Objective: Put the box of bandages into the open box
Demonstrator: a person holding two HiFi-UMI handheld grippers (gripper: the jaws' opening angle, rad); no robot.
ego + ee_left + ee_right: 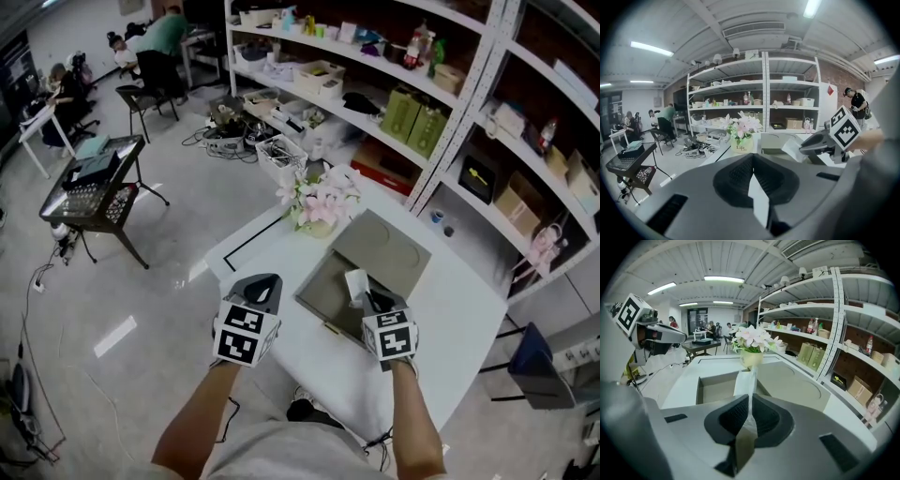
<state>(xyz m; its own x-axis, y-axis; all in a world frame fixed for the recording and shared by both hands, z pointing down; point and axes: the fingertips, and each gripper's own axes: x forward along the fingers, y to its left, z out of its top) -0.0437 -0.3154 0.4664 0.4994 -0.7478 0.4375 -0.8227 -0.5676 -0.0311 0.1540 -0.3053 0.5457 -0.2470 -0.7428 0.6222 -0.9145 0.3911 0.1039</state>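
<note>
On the white table (441, 319) stands a grey open box (323, 298), its lid (382, 246) folded back to the far side. My right gripper (373, 298) is shut on a small white box of bandages (356, 283) and holds it upright over the open box's near right part. In the right gripper view the bandage box (743, 383) sticks up from my right gripper (750, 404), above the box's hollow (717, 389). My left gripper (265, 281) hovers over the table's left edge, shut, holding nothing. The left gripper view shows the bandage box (793, 149).
A pot of pink and white flowers (319, 202) stands just beyond the open box. Tall shelving (441, 103) full of goods runs along the right. A black cart (94, 183) stands on the floor at left. People sit at desks far back.
</note>
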